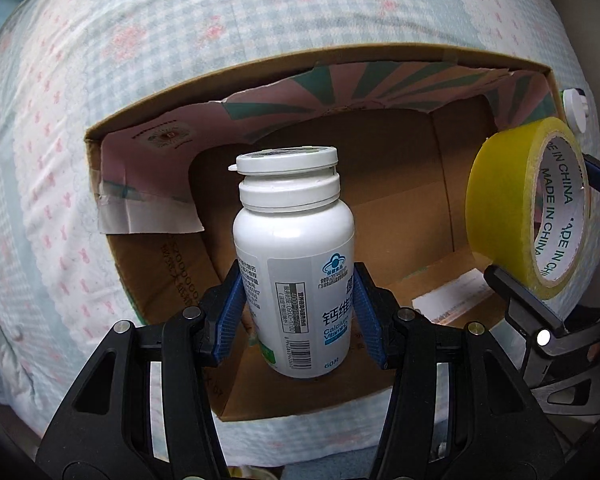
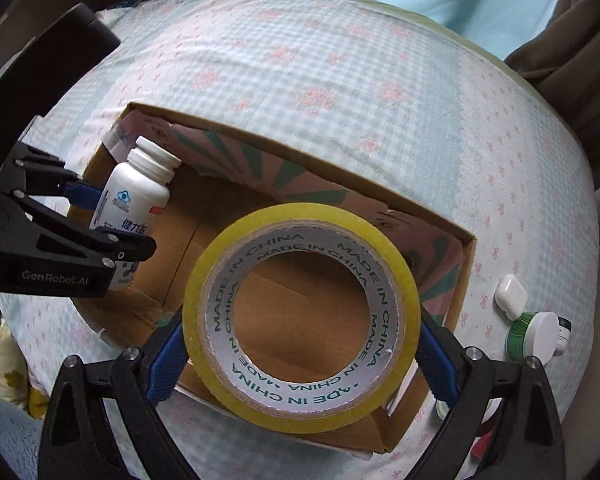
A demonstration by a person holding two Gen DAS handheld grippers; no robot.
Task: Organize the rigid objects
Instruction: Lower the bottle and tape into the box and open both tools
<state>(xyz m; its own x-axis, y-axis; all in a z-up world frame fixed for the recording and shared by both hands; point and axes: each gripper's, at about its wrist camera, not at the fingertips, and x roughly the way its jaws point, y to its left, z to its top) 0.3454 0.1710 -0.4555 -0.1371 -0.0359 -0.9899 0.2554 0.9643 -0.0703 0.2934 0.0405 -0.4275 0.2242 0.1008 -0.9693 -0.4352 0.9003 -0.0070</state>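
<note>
My left gripper (image 1: pixel 298 308) is shut on a white pill bottle (image 1: pixel 294 264) and holds it upright above the open cardboard box (image 1: pixel 412 208). My right gripper (image 2: pixel 300 348) is shut on a yellow tape roll (image 2: pixel 300 312) and holds it over the box (image 2: pixel 466 276). The tape roll also shows at the right in the left wrist view (image 1: pixel 528 208), with the right gripper (image 1: pixel 556 248) around it. The bottle (image 2: pixel 134 196) and left gripper (image 2: pixel 112 224) show at the left in the right wrist view.
The box sits on a bed with a blue checked sheet (image 2: pixel 340 60). To the right of the box lie a white earbud case (image 2: pixel 510 296) and a green-and-white jar (image 2: pixel 534 336). A paper slip (image 1: pixel 448 302) lies on the box floor.
</note>
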